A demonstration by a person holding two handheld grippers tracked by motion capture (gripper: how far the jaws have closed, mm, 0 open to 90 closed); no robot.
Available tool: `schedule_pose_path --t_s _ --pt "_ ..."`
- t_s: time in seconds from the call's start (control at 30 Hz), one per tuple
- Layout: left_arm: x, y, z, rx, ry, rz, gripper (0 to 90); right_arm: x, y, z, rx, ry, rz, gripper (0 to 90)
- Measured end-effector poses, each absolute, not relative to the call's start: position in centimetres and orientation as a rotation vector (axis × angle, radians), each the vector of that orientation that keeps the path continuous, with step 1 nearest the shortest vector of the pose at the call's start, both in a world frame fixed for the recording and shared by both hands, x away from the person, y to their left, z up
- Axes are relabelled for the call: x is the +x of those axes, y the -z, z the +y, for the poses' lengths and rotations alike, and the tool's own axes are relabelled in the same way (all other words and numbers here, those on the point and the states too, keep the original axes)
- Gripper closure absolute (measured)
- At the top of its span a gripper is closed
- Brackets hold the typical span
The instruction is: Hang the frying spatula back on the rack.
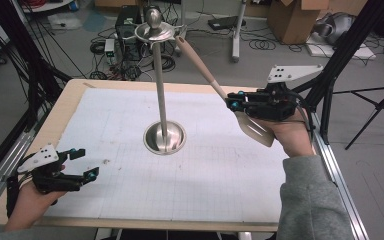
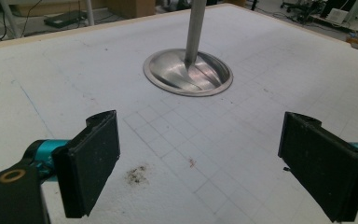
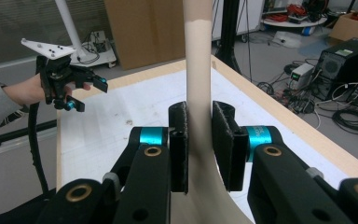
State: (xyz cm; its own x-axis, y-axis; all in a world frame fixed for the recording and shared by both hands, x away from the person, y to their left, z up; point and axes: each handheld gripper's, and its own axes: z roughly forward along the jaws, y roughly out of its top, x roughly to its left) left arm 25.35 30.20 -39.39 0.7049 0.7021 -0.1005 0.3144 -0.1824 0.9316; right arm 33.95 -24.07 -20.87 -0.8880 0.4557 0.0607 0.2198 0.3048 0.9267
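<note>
A steel stand rises from its round base (image 1: 165, 139) (image 2: 189, 72) in the middle of the mat, and its pole (image 1: 161, 85) ends in a ringed top with a knob (image 1: 154, 29). A beige spatula (image 1: 254, 129) (image 3: 199, 65) slants through the air. Its handle end (image 1: 182, 42) reaches the stand's top ring, and its blade hangs by the right hand. My right gripper (image 1: 232, 100) (image 3: 199, 140) is shut on the spatula's neck. My left gripper (image 1: 87, 162) (image 2: 198, 163) stands open and empty over the mat's front left, also seen far off as the left gripper (image 3: 79, 93).
A white gridded mat (image 1: 220, 175) covers the wooden table (image 1: 75, 85). A small dark smudge (image 2: 137, 173) marks the mat just ahead of the left gripper. Cables, a computer case (image 1: 128, 22) and cardboard boxes (image 1: 295, 17) lie on the floor beyond the table.
</note>
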Motion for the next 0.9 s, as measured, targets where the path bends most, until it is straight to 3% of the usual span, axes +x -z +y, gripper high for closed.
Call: schedule_pose_path --t_s 0.9 --pt "25.1 39.3 30.4 1.768 -0.433 0.812 13.1 35.2 22.5 -21.8 0.657 -1.585 2.368 77.2"
